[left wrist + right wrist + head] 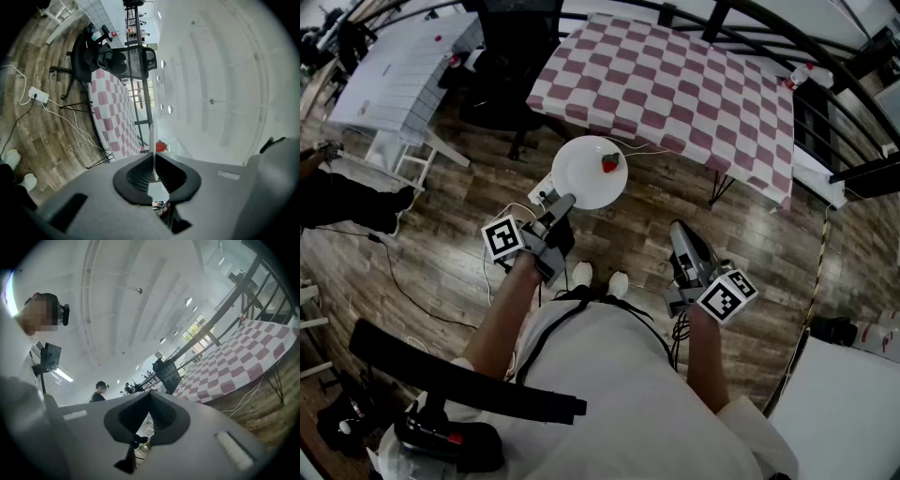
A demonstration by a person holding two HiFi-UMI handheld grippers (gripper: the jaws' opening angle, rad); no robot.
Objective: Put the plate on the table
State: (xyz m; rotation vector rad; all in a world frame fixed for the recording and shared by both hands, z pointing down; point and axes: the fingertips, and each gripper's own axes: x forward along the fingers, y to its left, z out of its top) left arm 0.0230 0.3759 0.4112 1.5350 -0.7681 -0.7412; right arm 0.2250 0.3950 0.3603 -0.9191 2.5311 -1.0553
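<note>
Your left hand-held gripper [555, 208] is clenched on the near rim of the white plate [581, 178]. In the left gripper view the rim [152, 140] shows as a thin white edge pinched between the jaws. A small red thing [610, 163] lies on the plate toward its far side, and it also shows just beyond the jaws [161, 146]. Your right hand-held gripper [682, 234] is held lower at your right, off the plate. Its jaws [150, 401] are closed together with nothing between them.

The plate is in the air over the wooden floor [441, 253], just short of the near edge of the checked tabletop [675, 84] and toward its left corner. So the pick-up is done. What is left, as I judge it, is to carry the plate over that near edge, lower it flat onto the cloth and let go.

A black office chair [502, 84] stands against the tabletop's left edge, so approaching over the near edge looks clearer. White cables [70, 119] trail across the floor by the table legs and your feet, so watch your step. Keep the plate level, or the red thing may roll off. A white table [403, 66] stands well apart at the far left, and a small bottle [802, 77] sits by the tabletop's far right corner, out of your path.
</note>
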